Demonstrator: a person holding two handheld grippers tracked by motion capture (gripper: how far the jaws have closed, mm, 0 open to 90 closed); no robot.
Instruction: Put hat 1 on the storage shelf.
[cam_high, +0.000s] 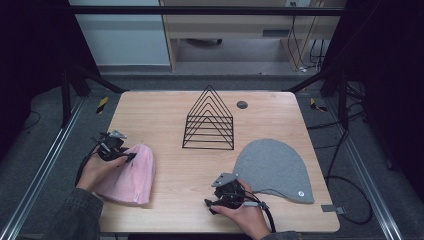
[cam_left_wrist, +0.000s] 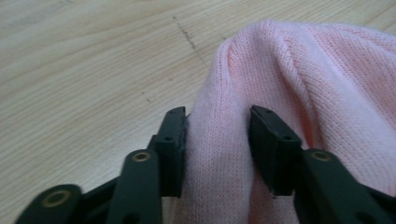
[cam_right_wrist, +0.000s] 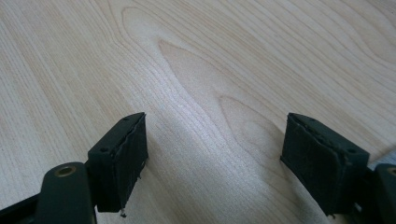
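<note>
Right gripper (cam_high: 216, 203) sits nearest, low over the bare table (cam_high: 170, 175), jaws spread wide with nothing between them; over at the left edge, the left gripper (cam_high: 129, 156) pinches a fold of the pink beanie (cam_high: 130, 175), grey beanie (cam_high: 275, 167) lying apart

The right tool (cam_right_wrist: 214, 161) rises from the bottom of the frame, its two black jaws standing wide apart with nothing between them. Behind them pale wood-grain tabletop (cam_right_wrist: 196, 56) stretches across the frame, with curved grain lines through the middle.
</note>
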